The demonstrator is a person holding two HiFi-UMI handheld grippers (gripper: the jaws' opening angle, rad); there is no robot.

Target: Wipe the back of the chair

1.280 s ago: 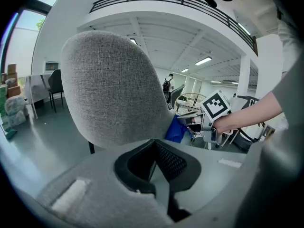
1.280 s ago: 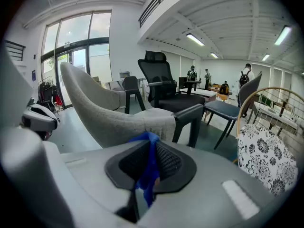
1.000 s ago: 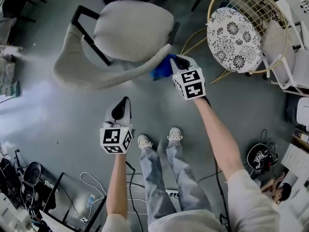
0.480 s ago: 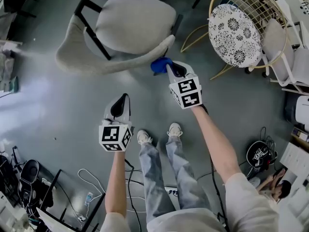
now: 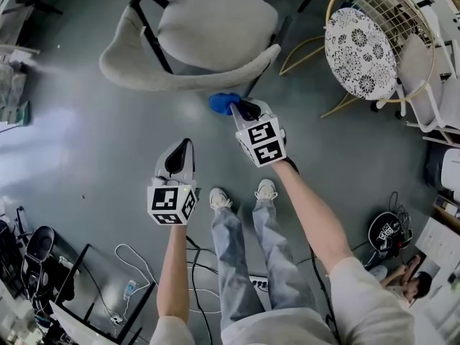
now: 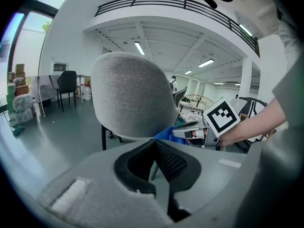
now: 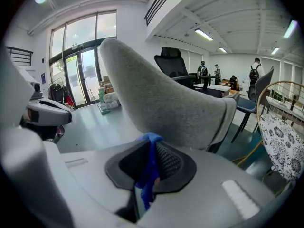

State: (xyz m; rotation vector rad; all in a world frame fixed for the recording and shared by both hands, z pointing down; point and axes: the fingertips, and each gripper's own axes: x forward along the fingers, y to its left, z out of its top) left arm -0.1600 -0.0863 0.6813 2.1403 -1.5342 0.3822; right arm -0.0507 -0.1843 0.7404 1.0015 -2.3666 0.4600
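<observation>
Right hand-held gripper point(image 5: 243, 111) is clamped on a blue cloth point(image 5: 221, 103). The cloth is bunched just ahead of its tips, so the fabric and not the plastic meets the upholstery. The wad sits at the lower rim of the grey chair back point(image 5: 187, 81), directly in front of this hand-held gripper. It looks to be touching, though I cannot be sure from here. The back is a curved shell that wraps away to both sides, so a wipe would, I judge, have to follow the bend and not run straight. The left hand-held gripper point(image 5: 184, 146) has its jaws together on nothing. It hangs back nearer the person's shoes point(image 5: 219, 198), well apart from the chair, probably kept out of the wiping path. Left of the working hand-held gripper there is open floor point(image 5: 86, 142) and plenty of room to sweep. To its right stands a wire chair with a patterned cushion point(image 5: 359, 52), near enough to limit a wide swing that way. Beyond the cloth, the chair's dark frame point(image 5: 154, 38) runs past the shell's far edge and is worth minding.
</observation>
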